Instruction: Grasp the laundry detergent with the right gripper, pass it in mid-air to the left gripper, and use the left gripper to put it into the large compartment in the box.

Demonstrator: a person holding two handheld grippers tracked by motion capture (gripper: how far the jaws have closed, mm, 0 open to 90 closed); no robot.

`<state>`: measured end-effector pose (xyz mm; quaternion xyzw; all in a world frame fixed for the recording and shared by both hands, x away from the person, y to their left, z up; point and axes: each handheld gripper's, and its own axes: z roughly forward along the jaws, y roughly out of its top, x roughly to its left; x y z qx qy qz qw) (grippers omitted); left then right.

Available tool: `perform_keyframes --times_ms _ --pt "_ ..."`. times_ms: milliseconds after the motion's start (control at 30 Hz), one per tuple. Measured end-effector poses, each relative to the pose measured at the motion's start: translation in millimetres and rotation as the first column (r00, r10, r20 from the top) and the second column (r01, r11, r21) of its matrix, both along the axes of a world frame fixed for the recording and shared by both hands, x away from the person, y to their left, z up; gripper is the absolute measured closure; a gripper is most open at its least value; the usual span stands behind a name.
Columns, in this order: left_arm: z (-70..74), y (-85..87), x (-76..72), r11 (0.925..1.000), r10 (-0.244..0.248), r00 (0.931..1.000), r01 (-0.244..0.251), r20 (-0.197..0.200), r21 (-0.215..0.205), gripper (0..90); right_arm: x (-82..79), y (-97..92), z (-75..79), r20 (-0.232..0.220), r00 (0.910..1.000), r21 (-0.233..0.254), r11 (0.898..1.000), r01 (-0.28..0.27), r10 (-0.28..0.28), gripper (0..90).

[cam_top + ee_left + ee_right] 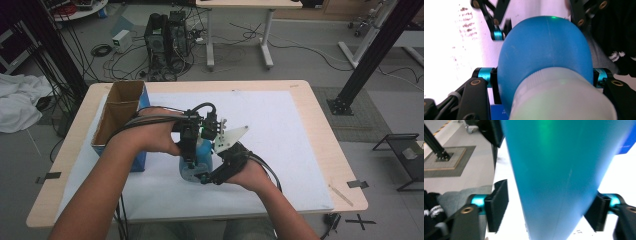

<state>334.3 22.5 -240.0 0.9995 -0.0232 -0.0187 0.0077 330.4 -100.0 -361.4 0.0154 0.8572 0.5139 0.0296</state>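
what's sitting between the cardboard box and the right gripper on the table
The blue bottle, clamped by the left gripper with the person's left hand behind it, sits between the cardboard box and the right gripper in the high view.

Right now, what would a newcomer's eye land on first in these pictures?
The blue bottle near the middle of the white table cover, with both hands crowding it. The left gripper is clamped on its body just below the pale cap; the right gripper straddles the bottle, its left finger standing off it. An open cardboard box stands at the table's left.
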Motion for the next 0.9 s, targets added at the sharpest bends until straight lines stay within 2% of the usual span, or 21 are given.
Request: perform_keyframes --times_ms 33,67,133,167,200,267,300,367,400,433,467,500,533,567,600,667,700,733,800,900 --pt "1.7 0.9 0.3 1.0000 0.002 1.0000 -0.002 0.005 0.004 39.0 -4.5 -3.1 2.0 -0.056 0.9984 -0.018 1.000 0.006 -0.007 22.9" --pt "3.5 1.9 1.8 1.0000 -0.006 0.9999 0.006 0.010 0.003 39.0 -6.2 -5.4 3.8 -0.067 0.9977 -0.020 1.000 0.012 -0.013 22.8" --pt "7.5 5.3 1.3 0.9996 0.029 0.9996 -0.029 0.006 0.003 39.0 -8.2 -10.2 7.2 -0.085 0.9963 -0.017 1.000 0.014 -0.015 22.2" --pt "9.2 5.9 2.6 0.9998 0.017 0.9997 -0.017 0.019 0.004 39.0 -9.0 -13.5 9.6 -0.085 0.9962 -0.013 1.000 0.018 -0.019 22.0" --pt "11.1 7.5 2.6 0.9994 0.035 0.9993 -0.035 0.009 0.007 38.9 -9.0 -15.2 10.5 -0.080 0.9965 -0.015 1.000 0.022 -0.023 21.8" --pt "15.2 10.4 3.1 0.9982 0.060 0.9981 -0.060 0.016 0.008 39.0 -9.5 -19.8 12.8 -0.084 0.9959 -0.013 0.999 0.031 -0.032 21.7" --pt "17.9 11.4 5.4 0.9989 0.046 0.9984 -0.046 0.032 0.008 38.9 -8.9 -22.4 14.1 -0.071 0.9967 -0.013 0.999 0.036 -0.037 19.7" --pt "22.8 14.5 7.0 0.9977 0.066 0.9976 -0.066 0.024 0.015 38.9 -9.5 -27.0 16.8 -0.074 0.9953 -0.021 0.998 0.061 -0.062 13.6" --pt "25.8 16.8 7.5 0.9961 0.087 0.9960 -0.087 0.024 0.015 38.9 -7.8 -29.3 17.5 -0.046 0.9971 -0.031 0.998 0.058 -0.060 13.6" --pt "28.9 18.2 9.5 0.9969 0.077 0.9962 -0.078 0.040 0.014 38.9 -7.7 -31.9 19.4 -0.043 0.9972 -0.039 0.997 0.059 -0.061 13.6" --pt "30.7 19.5 9.8 0.9958 0.091 0.9951 -0.091 0.039 0.007 38.9 -7.4 -33.7 20.8 -0.038 0.9975 -0.042 0.997 0.058 -0.060 13.5" --pt "35.3 21.0 12.6 0.9966 0.074 0.9963 -0.075 0.044 0.033 38.9 -8.1 -35.0 22.3 -0.041 0.9968 -0.043 0.997 0.067 -0.069 13.6" --pt "37.5 23.7 12.2 0.9944 0.105 0.9935 -0.106 0.044 0.009 38.9 -5.2 -35.8 23.2 -0.006 0.9992 -0.033 0.999 0.040 -0.041 13.5" --pt "39.8 25.2 12.7 0.9935 0.113 0.9925 -0.113 0.046 0.005 38.9 -5.4 -37.1 24.3 -0.009 0.9990 -0.030 0.999 0.043 -0.043 13.5" --pt "43.6 27.6 13.8 0.9920 0.126 0.9909 -0.126 0.048 0.003 38.9 -4.1 -38.0 25.0 0.009 0.9995 -0.025 0.999 0.030 -0.029 13.5" --pt "49.8 31.5 15.6 0.9882 0.153 0.9873 -0.153 0.043 -0.007 38.9 -4.7 -41.5 26.8 -0.001 0.9991 -0.031 0.999 0.042 -0.042 13.2" --pt "53.7 34.2 17.2 0.9868 0.162 0.9857 -0.162 0.045 -0.011 38.9 -7.2 -44.5 28.1 -0.030 0.9967 -0.054 0.996 0.074 -0.076 13.0" --pt "58.2 37.1 19.1 0.9843 0.177 0.9835 -0.176 0.039 -0.012 38.9 -7.6 -46.1 28.7 -0.033 0.9958 -0.057 0.995 0.084 -0.086 13.0" --pt "66.5 43.1 21.9 0.9776 0.211 0.9765 -0.210 0.047 -0.018 38.9 -7.5 -49.4 29.9 -0.034 0.9953 -0.061 0.994 0.088 -0.091 12.9" --pt "78.7 53.4 26.7 0.9617 0.274 0.9603 -0.272 0.055 -0.032 38.9 -7.3 -54.5 31.6 -0.039 0.9941 -0.064 0.993 0.099 -0.101 12.9"
